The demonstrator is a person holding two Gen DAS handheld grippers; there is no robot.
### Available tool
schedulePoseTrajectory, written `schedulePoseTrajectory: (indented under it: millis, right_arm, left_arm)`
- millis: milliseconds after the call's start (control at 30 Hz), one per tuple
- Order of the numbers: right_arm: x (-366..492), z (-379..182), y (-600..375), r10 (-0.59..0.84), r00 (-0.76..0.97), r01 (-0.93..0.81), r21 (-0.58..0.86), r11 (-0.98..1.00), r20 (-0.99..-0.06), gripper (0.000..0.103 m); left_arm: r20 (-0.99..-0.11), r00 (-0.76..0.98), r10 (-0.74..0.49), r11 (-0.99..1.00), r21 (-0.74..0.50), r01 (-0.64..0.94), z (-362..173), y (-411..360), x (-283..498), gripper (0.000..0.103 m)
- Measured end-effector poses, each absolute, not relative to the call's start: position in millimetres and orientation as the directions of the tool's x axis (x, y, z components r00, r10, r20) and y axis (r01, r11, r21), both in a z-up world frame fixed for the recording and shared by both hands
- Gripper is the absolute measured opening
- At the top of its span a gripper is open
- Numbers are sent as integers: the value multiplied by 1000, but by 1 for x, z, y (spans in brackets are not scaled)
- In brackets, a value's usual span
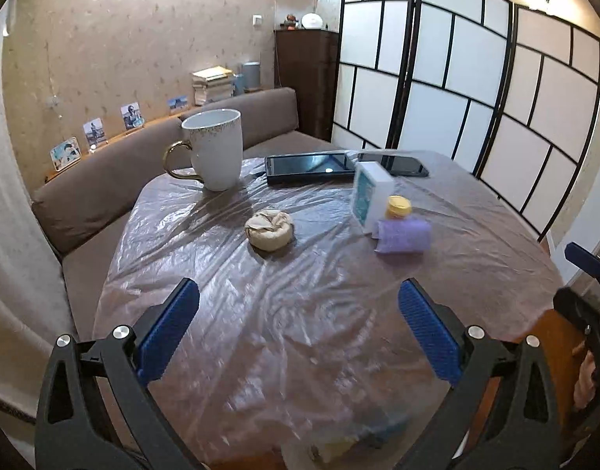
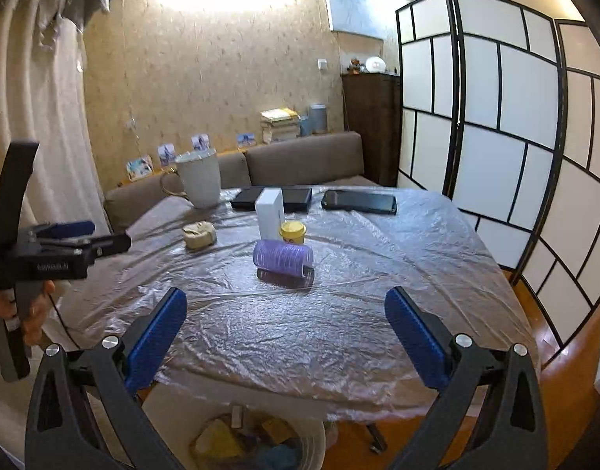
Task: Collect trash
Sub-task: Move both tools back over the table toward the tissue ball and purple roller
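Plastic-covered round table (image 1: pixel 300 313) below; left gripper (image 1: pixel 298 329) and right gripper (image 2: pixel 286 331) spread wide, holding nothing, short of crumpled beige paper wad (image 1: pixel 269 229).

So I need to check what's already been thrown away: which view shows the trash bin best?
The right wrist view: the trash bin sits below the table's near edge, its open top showing yellow and blue scraps. The left wrist view catches only blurred shapes through the plastic table cover, so its contents cannot be told there.

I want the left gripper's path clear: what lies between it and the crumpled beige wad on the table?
Nothing: in the left wrist view only bare plastic sheeting lies between the open left gripper and the crumpled beige wad.
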State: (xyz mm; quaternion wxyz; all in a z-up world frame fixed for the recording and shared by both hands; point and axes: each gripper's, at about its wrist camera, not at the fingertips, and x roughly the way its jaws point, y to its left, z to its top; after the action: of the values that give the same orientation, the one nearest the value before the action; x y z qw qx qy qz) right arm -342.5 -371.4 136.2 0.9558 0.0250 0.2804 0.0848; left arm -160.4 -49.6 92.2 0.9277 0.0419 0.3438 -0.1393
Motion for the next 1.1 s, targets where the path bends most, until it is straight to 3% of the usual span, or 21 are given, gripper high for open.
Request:
schedulePoseTrajectory:
  millis: [367,700,1100]
  right_arm:
    - [-249,100,-336,155,764,-88,138,987,-627,99]
    - [-192,64,-322,105,690,-2,143,990,-716,99]
    - [-169,56,-312,107,669,2,146,989,-736,99]
  left_arm:
    - [-725,664,-183,937,76,342,64,-48,-70,102]
    - [-776,599,-198,919,66,389,37,-57,-20,102]
    - [-798,559,-226,910,32,414,21,-60,5,102]
